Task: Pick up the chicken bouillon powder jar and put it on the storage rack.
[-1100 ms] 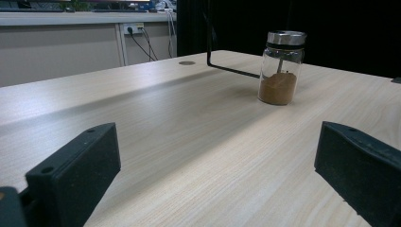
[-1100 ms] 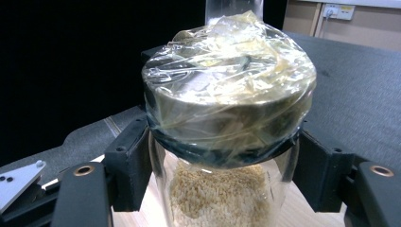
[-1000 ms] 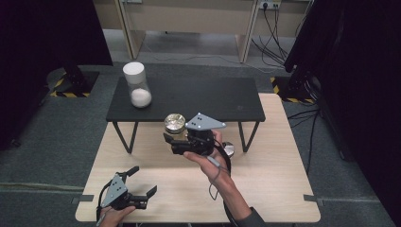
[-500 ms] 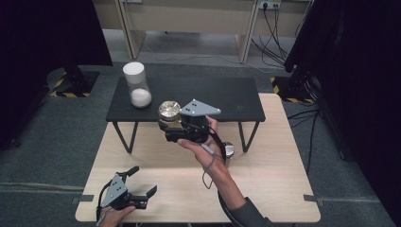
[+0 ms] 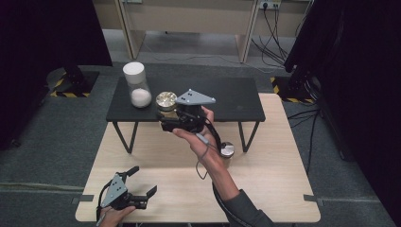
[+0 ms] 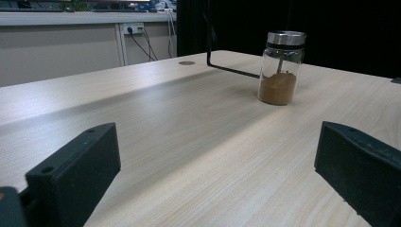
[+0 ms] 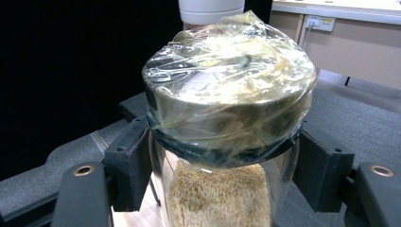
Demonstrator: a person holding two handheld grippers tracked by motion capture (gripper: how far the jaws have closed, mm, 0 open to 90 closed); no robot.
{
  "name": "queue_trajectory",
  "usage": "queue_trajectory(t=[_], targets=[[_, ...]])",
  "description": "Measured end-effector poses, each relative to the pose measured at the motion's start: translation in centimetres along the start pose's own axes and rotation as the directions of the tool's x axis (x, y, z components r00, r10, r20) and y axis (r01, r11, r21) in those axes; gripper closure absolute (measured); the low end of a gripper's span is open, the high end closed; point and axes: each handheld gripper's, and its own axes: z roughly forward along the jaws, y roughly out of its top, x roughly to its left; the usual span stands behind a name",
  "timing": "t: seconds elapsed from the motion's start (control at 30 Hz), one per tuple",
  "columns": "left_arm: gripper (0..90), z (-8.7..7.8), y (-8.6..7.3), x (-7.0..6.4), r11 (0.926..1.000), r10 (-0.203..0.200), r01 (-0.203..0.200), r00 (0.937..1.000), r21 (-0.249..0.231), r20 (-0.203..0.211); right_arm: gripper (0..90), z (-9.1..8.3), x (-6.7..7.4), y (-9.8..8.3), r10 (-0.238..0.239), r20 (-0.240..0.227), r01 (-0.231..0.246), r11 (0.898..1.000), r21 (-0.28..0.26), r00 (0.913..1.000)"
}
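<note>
My right hand-held gripper point(image 5: 166, 116) is clamped on a clear glass jar of pale yellow grains point(image 7: 222, 189), its two black jaws pressing the glass from either side just under the round metal lid wrapped in crinkled clear film point(image 7: 227, 94). I hold the jar upright in the air at the near edge of the low black side table point(image 5: 236, 97), which stands on the far part of the light wooden worktop point(image 5: 265, 189). On that black table, beyond and to the left of my jar, stands a tall clear glass jar with a white lid and white powder point(image 5: 137, 85). Near the black table's right front leg, a small glass jar with a metal lid and brown powder point(image 6: 280, 68) stands on the worktop. My left hand-held gripper point(image 5: 140, 185) rests low over the worktop's near left corner, well apart from the black table, its jaws spread wide with nothing between them.
</note>
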Motion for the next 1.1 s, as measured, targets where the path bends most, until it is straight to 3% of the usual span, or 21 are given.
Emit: queue_trajectory(t=[0.7, 1.1], targets=[[0.6, 0.0, 0.0, 0.0, 1.0000, 0.005, -0.005, 1.0000, 0.001, 0.002, 30.5, 3.0, -2.0, 1.5, 0.035, 0.093, -0.033, 0.999, -0.020, 0.9951], [0.6, 0.0, 0.0, 0.0, 1.0000, 0.006, -0.006, 1.0000, 0.001, 0.003, 30.6, 4.8, -2.4, 1.9, 0.042, 0.132, -0.037, 0.999, -0.034, 0.9904]])
